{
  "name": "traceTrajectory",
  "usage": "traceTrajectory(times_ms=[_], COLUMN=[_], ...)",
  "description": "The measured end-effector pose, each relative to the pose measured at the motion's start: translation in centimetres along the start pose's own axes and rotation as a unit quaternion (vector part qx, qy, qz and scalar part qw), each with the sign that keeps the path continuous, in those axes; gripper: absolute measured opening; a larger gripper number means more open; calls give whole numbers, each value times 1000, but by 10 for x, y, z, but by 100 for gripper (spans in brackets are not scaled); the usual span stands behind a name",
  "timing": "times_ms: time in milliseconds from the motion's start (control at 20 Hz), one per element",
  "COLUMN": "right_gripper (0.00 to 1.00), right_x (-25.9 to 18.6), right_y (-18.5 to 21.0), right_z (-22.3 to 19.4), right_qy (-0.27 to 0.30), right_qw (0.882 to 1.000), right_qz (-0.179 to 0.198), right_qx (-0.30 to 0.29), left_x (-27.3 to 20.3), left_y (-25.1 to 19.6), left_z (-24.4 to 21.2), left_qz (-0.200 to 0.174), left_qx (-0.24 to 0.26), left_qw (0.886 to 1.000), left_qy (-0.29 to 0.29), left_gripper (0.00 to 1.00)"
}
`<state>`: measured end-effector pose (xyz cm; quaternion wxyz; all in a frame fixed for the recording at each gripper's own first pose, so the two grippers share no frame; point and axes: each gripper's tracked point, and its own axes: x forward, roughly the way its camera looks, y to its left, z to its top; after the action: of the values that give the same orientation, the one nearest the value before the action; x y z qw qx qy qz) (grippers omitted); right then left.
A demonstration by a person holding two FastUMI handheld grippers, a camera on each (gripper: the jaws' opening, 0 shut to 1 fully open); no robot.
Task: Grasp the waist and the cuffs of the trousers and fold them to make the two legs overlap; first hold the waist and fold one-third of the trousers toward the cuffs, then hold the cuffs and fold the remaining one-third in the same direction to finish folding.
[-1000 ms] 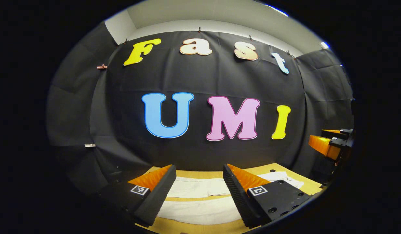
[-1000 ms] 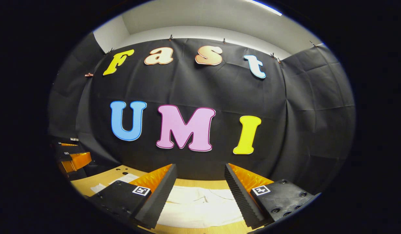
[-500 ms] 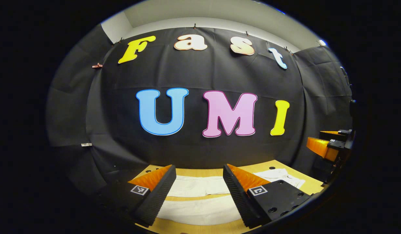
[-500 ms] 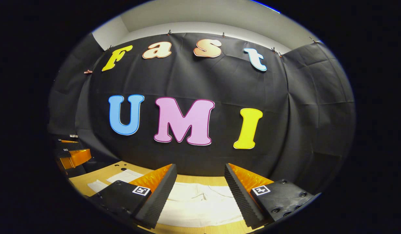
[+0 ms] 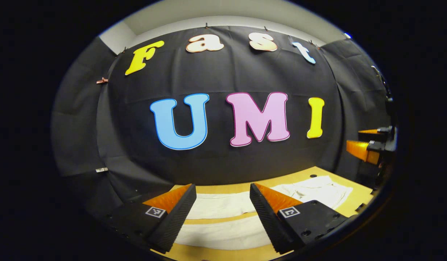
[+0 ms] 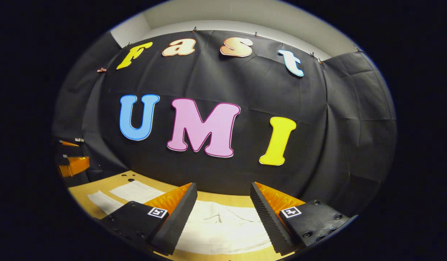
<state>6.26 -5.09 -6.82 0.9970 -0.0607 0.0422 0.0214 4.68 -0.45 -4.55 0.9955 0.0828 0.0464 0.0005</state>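
— Wooden table (image 5: 310,174) under both claws, black cloth wall behind. How far along is the folding?

— Nothing folded yet, I'd judge. The white trousers (image 6: 223,228) lie flat, two legs side by side (image 5: 223,204), waist end off to the right.

— And the claws?

— Left claw (image 5: 223,203) gapes wide above the legs, holding nothing. Right claw (image 6: 223,203) is equally wide over the waist, touching nothing. Every fold remains.

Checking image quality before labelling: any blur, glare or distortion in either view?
Left gripper view: sharp, strong fisheye bowing, trousers bright but creases readable, right gripper small at the rim. Right gripper view: equally sharp, trousers slightly overexposed, table edge curved, no motion blur.
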Motion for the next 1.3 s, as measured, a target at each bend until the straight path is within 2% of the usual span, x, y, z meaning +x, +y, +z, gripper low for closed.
traceTrajectory(times_ms=[200, 300, 400, 650, 750, 900, 1050, 1200, 1300], right_gripper=[97, 97, 97, 97, 97, 97, 97, 97, 97], right_x=[24, 36, 47, 52, 51, 48, 41, 25, 17], right_y=[-24, -36, -48, -69, -77, -98, -125, -148, -165], right_z=[-17, -31, -53, -123, -157, -207, -269, -311, -333], right_qy=[-2, -2, 12, 57, 84, 126, 179, 223, 243], right_qw=[996, 988, 974, 915, 899, 873, 837, 804, 775], right_qz=[14, 36, 69, 170, 199, 221, 255, 290, 312], right_qx=[-87, -150, -216, -362, -381, -417, -450, -470, -492], left_x=[0, 1, 2, 7, 9, 14, 16, 19, 21], left_y=[16, 18, 20, 20, 19, 18, 18, 16, 14], left_z=[-20, -27, -33, -43, -47, -52, -62, -69, -73], left_qz=[23, 35, 46, 72, 73, 78, 88, 91, 90], left_qx=[-17, -26, -31, -29, -21, -11, -7, 1, 5], left_qw=[999, 998, 998, 995, 995, 994, 992, 990, 989], left_qy=[27, 36, 43, 62, 67, 77, 92, 108, 117], left_gripper=[99, 99, 99, 99, 99, 99, 99, 98, 98])
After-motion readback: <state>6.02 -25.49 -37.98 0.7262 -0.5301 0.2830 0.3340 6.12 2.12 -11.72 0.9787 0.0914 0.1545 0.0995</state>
